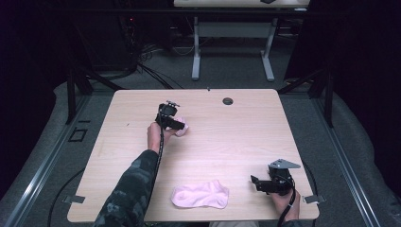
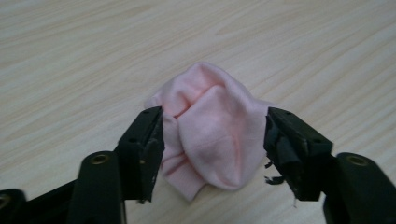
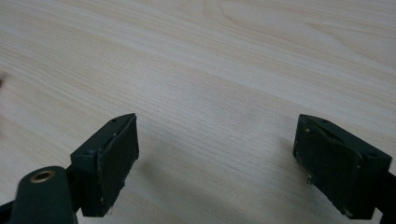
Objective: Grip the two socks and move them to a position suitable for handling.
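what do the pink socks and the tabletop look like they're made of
Socks: soft matte knit fabric, likely cotton blend; one is crumpled in folds between the left gripper's fingers, the other lies limp. Tabletop: pale wood-grain surface with a smooth low sheen, possibly laminate rather than solid wood.

Lab or recording room: dark curtains, grey carpet, cable bundle, metal frame, bare desks.

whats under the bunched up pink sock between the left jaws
The bunched pink sock lies straight on the bare wooden table, between the left gripper's open jaws. Anything beneath its folds is covered.
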Motion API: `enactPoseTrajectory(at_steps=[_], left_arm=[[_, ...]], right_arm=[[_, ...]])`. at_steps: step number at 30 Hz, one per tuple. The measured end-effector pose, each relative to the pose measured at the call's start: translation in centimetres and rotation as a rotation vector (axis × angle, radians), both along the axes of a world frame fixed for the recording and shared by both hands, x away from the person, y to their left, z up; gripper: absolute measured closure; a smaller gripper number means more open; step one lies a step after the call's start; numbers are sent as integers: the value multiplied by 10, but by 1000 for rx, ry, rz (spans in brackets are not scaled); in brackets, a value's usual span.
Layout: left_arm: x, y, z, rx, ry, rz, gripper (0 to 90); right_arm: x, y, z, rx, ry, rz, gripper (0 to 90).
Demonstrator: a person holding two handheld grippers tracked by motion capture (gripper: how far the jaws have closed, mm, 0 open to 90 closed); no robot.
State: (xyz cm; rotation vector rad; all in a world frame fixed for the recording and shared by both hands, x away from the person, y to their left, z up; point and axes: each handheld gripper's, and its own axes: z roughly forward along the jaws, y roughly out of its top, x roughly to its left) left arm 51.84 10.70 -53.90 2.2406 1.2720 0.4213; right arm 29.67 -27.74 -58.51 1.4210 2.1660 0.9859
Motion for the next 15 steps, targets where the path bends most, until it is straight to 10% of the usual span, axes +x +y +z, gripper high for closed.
enactPoseTrajectory(at_steps=[10, 15], left_arm=[[2, -5, -16, 15, 35, -22, 798], [-8, -2, -8, -12, 26, -45, 844]], right_arm=[[0, 1, 0, -3, -3, -5, 145], [0, 1, 0, -5, -4, -9, 148]])
